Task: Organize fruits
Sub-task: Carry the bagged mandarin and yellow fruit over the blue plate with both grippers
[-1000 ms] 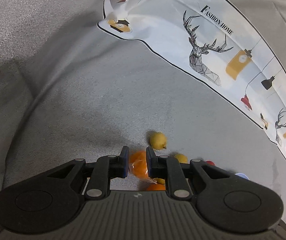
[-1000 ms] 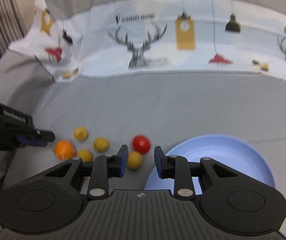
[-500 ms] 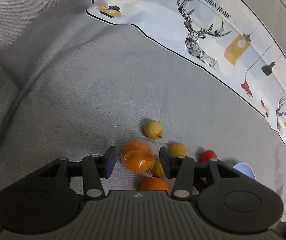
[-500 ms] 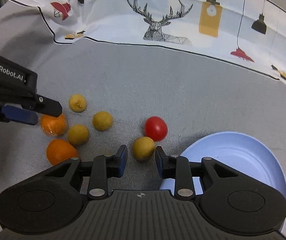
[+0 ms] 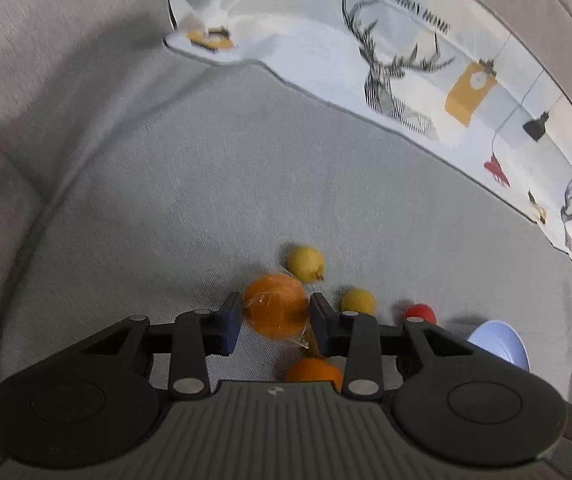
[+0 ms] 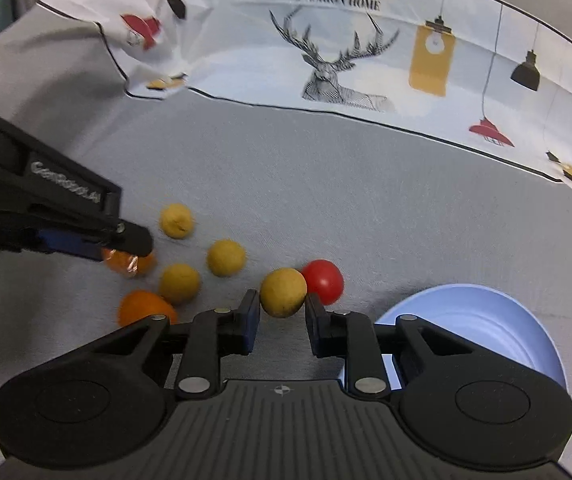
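My left gripper (image 5: pixel 274 316) is shut on a plastic-wrapped orange (image 5: pixel 276 306), which also shows in the right wrist view (image 6: pixel 130 262) under the left gripper's fingertips (image 6: pixel 134 240). My right gripper (image 6: pixel 282 312) is open, its jaws on either side of a yellow fruit (image 6: pixel 283 292) without clear contact. A red tomato (image 6: pixel 323 281) lies just right of that fruit. A second orange (image 6: pixel 146 308) and three more yellow fruits (image 6: pixel 176 221) (image 6: pixel 226 257) (image 6: pixel 179 282) lie on the grey cloth. A light blue bowl (image 6: pixel 485 332) stands at the right.
A white printed cloth (image 6: pixel 345 48) with deer and lamp pictures lies along the back. The grey fabric surface (image 6: pixel 325 184) spreads between it and the fruits. In the left wrist view the bowl (image 5: pixel 499 342) is at the lower right.
My left gripper opened, then closed around the wrapped orange. My right gripper moved forward and down so the yellow fruit now sits between its fingers.
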Motion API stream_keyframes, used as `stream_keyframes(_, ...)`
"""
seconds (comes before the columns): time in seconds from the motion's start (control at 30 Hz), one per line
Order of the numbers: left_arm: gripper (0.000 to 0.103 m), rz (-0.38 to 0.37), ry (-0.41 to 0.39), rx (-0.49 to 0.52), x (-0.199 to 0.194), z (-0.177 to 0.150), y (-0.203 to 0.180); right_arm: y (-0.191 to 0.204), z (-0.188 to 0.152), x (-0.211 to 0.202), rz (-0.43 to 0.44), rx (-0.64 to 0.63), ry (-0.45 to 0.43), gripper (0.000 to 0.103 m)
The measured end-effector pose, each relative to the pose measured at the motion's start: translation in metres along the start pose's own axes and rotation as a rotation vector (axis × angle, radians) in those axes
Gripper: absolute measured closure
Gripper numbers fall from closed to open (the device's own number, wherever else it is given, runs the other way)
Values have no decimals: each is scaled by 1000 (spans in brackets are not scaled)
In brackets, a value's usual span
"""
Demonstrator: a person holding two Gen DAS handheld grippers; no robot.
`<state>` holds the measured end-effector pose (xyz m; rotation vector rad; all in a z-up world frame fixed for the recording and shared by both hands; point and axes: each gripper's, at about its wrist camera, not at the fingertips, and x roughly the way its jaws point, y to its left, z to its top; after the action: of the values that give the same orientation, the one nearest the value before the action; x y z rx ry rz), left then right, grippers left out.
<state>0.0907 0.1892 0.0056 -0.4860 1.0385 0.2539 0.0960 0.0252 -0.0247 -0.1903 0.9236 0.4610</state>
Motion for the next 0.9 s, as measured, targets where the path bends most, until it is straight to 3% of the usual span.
stream_keyframes(0.1, 63, 30, -15, -5, -3, 0, 2, -3, 0, -3, 42, 28, 12, 77)
stream_keyframes(0.33, 62, 47, 50, 3, 7, -4, 4, 1, -8, 8, 90, 32, 96, 77)
stream_keyframes(0.9, 62, 55, 57, 6, 10, -3, 3, 4, -9, 17, 77, 24, 132, 77)
